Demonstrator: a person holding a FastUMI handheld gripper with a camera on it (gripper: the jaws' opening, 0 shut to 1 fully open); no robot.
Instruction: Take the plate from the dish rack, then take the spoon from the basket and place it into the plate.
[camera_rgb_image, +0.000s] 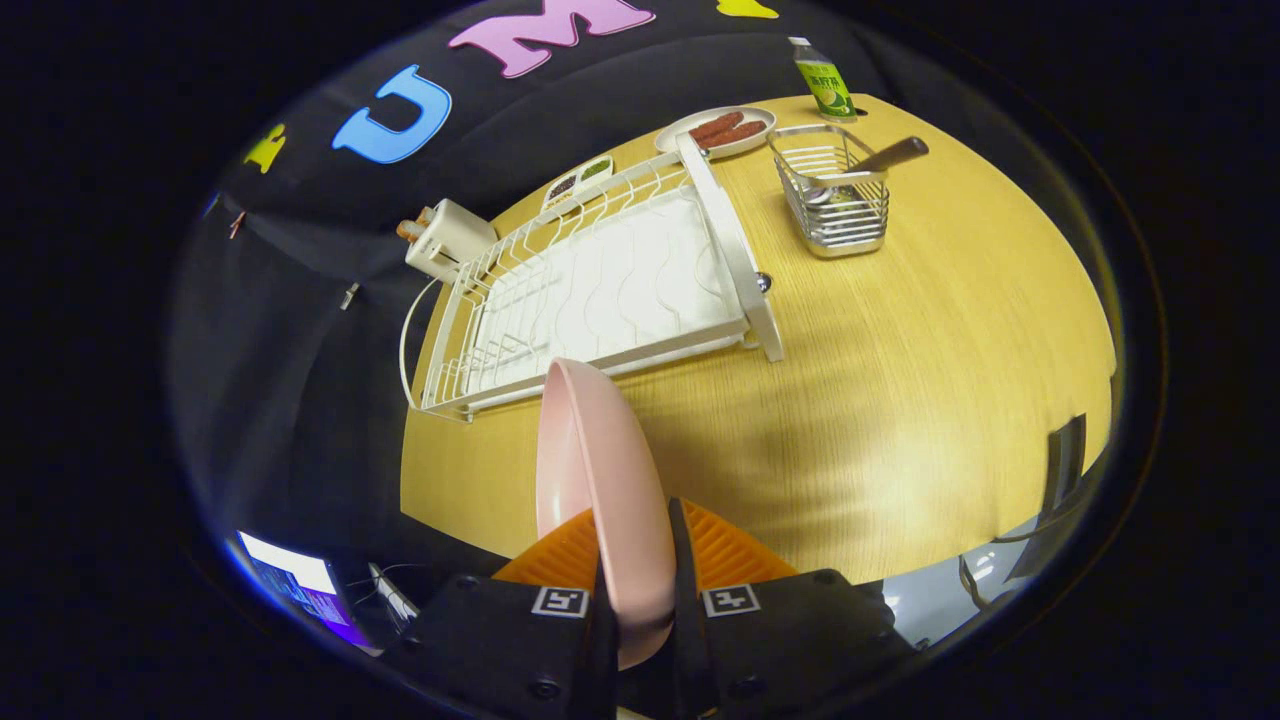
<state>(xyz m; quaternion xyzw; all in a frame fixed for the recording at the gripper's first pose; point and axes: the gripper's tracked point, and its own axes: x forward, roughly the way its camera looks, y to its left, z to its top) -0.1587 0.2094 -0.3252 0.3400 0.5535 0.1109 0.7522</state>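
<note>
- Gripper view, grip: the gripper (640, 600) is seen closed on the pink plate (600, 480); one finger is pressed against each face of the plate, which is held on edge between them.
- Gripper view, plate position: the plate is carried clear of the dish rack (590, 290), just in front of the rack's near end and above the wooden table (900, 380); no contact between plate and rack is visible.
- Gripper view, rack: the rack's slots are seen without crockery; the removal of the plate from the rack is therefore judged complete.
- Gripper view, basket: the wire basket (835, 195) is stood on the table beyond the rack's far right corner, well apart from the plate; the spoon (870, 165) is lodged inside it, handle leaning out over the rim away from the rack.
- Gripper view, other items: a dish of sausages (717, 130) is set touching the rack's far end; a bottle (823, 85) is stood beyond the basket.
- Remaining work, judged: the plate is not yet set down flat on the table; the spoon is not yet lifted from the basket; its placing into the plate is outstanding; roughly the first third is judged done.
</note>
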